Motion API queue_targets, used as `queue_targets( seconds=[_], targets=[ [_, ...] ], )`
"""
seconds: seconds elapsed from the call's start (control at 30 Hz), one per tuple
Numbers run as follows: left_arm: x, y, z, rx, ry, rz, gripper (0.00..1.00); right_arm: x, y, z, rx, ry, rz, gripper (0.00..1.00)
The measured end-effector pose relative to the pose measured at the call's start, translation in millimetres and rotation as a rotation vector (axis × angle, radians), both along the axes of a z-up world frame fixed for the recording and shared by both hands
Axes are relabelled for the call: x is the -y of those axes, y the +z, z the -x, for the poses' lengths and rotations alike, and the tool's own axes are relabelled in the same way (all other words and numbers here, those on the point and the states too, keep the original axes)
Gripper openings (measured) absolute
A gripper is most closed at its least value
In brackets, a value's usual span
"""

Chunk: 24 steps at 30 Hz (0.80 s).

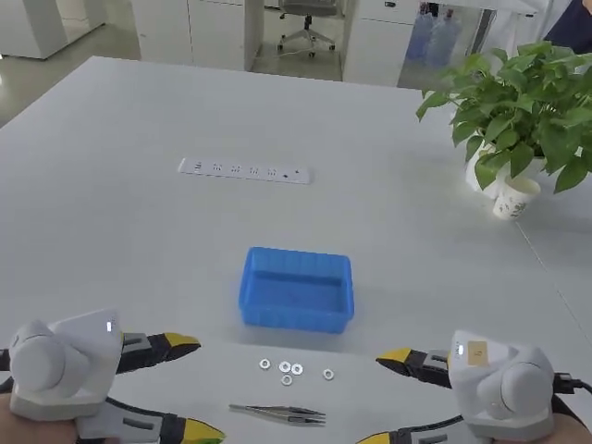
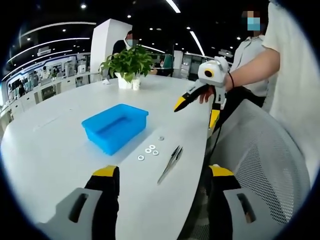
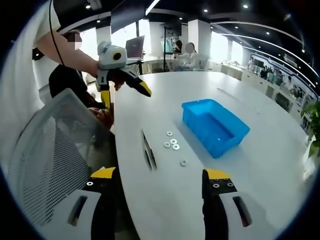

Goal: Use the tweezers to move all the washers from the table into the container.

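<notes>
Left gripper (image 1: 205, 387): lower left of the head view, fingers spread wide, holding nothing (the lower finger is clipped by the bottom edge).
Right gripper (image 1: 375, 398): lower right, fingers also wide and empty, the lower one cut off likewise.
Tweezers (image 1: 277, 413): flat on the bench (image 1: 111, 231) at bottom centre, between the grippers, touched by neither.
Washers (image 1: 285, 368): five tiny rings just above the tweezers (one apart, to the right).
Container (image 1: 296, 289): blue, mid-frame, above the washers.
Plant (image 1: 523, 102): upper right, cropped.
</notes>
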<state>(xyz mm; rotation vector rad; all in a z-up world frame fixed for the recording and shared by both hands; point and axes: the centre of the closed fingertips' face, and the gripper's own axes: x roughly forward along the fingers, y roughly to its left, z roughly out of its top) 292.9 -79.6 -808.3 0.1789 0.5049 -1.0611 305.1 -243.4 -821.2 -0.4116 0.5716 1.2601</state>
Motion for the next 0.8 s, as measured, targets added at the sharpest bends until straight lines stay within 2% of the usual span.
queue_targets(
  seconds=[0.13,0.2,0.3,0.37,0.4,0.8],
  targets=[
    [-5.8,-0.8,-0.1,0.005,0.004,-0.005,0.79,2.2,1.2,-1.0,-0.013,-0.013,-0.006,0.8],
    [-6.7,-0.9,0.0,0.008,0.004,-0.006,0.82,-0.5,4.3,0.7,-0.032,-0.014,-0.035,0.88],
    [-7.0,0.7,-0.3,0.02,0.005,-0.008,0.88,-2.3,5.2,2.5,-0.043,-0.012,-0.043,0.96],
    [-8.4,2.2,-1.7,0.022,0.017,-0.002,0.96,-3.8,6.6,3.8,-0.054,-0.007,-0.058,0.99],
    [-9.0,3.1,-2.0,0.025,0.019,0.003,0.99,-4.0,6.8,4.0,-0.055,-0.007,-0.06,1.0],
    [-5.4,6.5,0.6,0.026,0.014,0.002,0.99,-6.4,8.0,5.6,-0.067,0.001,-0.063,1.0]
  ],
)
